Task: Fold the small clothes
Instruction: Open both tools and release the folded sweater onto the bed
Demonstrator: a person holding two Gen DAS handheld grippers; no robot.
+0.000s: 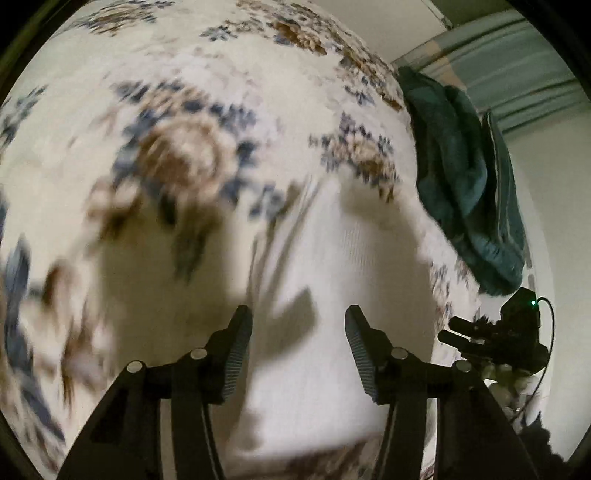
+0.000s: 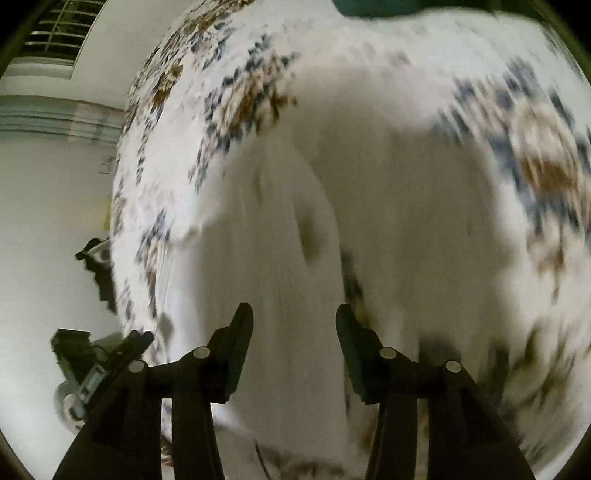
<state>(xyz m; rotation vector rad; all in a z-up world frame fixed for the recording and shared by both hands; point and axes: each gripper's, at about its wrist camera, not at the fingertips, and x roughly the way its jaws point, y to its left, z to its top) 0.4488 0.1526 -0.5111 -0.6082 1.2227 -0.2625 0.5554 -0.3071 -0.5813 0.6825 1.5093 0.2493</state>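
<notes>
Black ribbed fingers of my left gripper stand apart in the left wrist view, with nothing between the pads; they hang over a white ribbed knit garment that lies flat on a cream bedspread printed with blue and brown flowers. I see the fingers' shadows fall on the white cloth just ahead of the tips. At the bed's right edge in this view, a dark teal towel-like bundle lies heaped, well apart from the garment. My right gripper appears low at that same edge, black with a small green light; beyond it, pale wall.

In the right wrist view, my right gripper likewise holds its two black fingers apart and empty above the white garment, which spreads over the flowered bedspread and reaches toward the bed's near edge. Heavy blur hides the garment's folds and outline, so I cannot tell its exact shape. My left gripper shows at the bed's left edge in this view, beside a pale wall, and a sliver of the teal bundle sits at the far edge.
</notes>
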